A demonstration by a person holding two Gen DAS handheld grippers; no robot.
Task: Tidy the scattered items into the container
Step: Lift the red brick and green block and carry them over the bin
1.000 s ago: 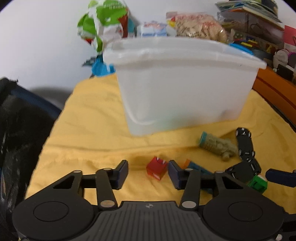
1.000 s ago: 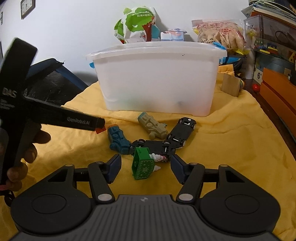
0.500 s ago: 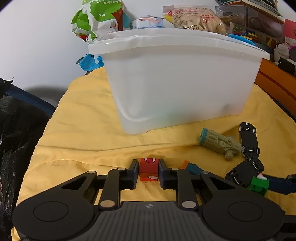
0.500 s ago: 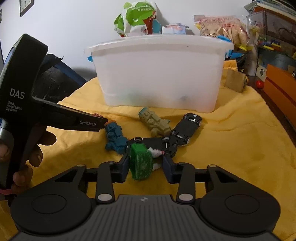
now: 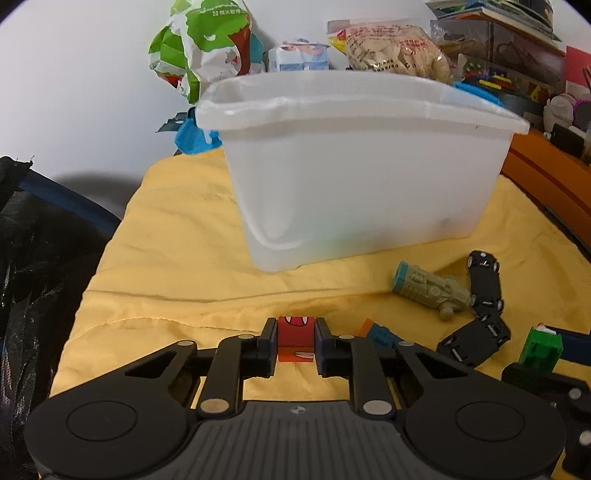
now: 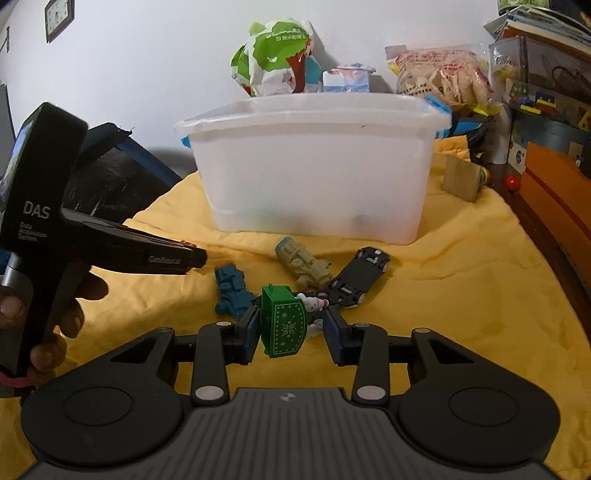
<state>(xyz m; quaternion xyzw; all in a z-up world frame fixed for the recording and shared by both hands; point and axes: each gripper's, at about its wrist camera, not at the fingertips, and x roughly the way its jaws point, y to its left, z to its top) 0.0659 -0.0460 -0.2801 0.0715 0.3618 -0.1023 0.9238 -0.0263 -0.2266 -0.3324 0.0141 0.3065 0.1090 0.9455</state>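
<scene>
Red block (image 5: 295, 339) clamped in left gripper (image 5: 295, 345); right gripper (image 6: 291, 328) pinches green toy (image 6: 283, 322); bin (image 5: 365, 184) beyond.

Container (image 6: 314, 177) contents only faint smudges through frosted wall, blue toy (image 5: 384, 334) half behind left gripper's right finger, wall clock (image 6: 59, 16) cropped at top.

A translucent, smooth plastic container (image 5: 362, 177) stands on wrinkled, matt yellow cloth (image 5: 177, 266).
</scene>
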